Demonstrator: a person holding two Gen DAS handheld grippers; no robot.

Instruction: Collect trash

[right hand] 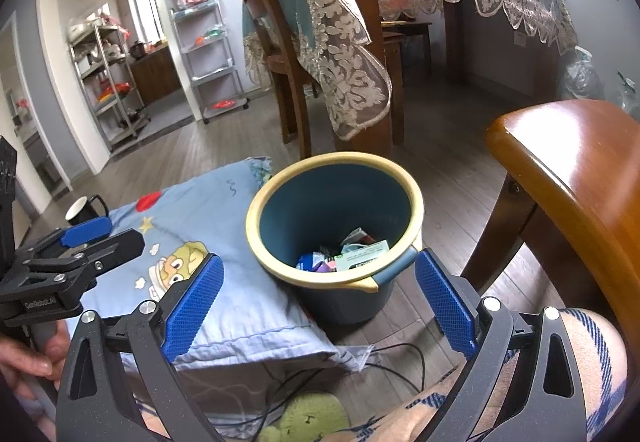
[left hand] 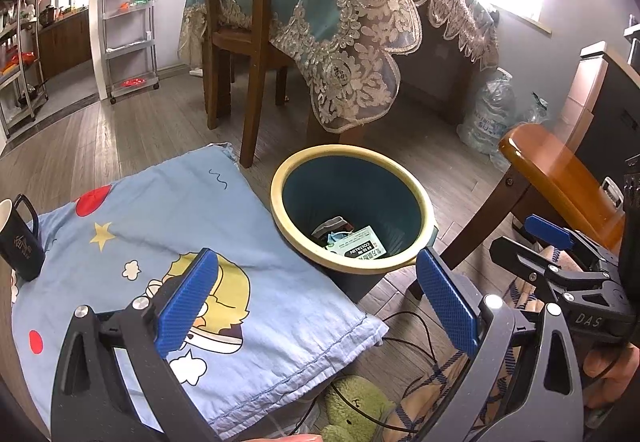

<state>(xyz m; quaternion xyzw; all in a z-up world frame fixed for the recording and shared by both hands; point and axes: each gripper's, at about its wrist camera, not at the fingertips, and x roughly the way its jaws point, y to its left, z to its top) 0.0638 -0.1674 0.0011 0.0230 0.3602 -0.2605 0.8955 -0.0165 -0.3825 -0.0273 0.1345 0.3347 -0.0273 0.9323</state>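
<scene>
Two grippers, left (left hand: 316, 298) and right (right hand: 320, 300), hang with jaws spread and empty, near one blue bin (right hand: 276, 186) on the floor; several wrappers (right hand: 348, 254) lie inside it, one mug (left hand: 18, 238) far left on the cloth (left hand: 160, 226)

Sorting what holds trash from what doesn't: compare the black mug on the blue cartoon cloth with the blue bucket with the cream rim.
The black mug stands on the blue cartoon cloth; the blue bucket with the cream rim stands on the wooden floor beside it. The mug is much smaller than the bucket. The bucket holds wrappers and a carton; the mug's contents cannot be seen. Both are upright and open-topped.
</scene>
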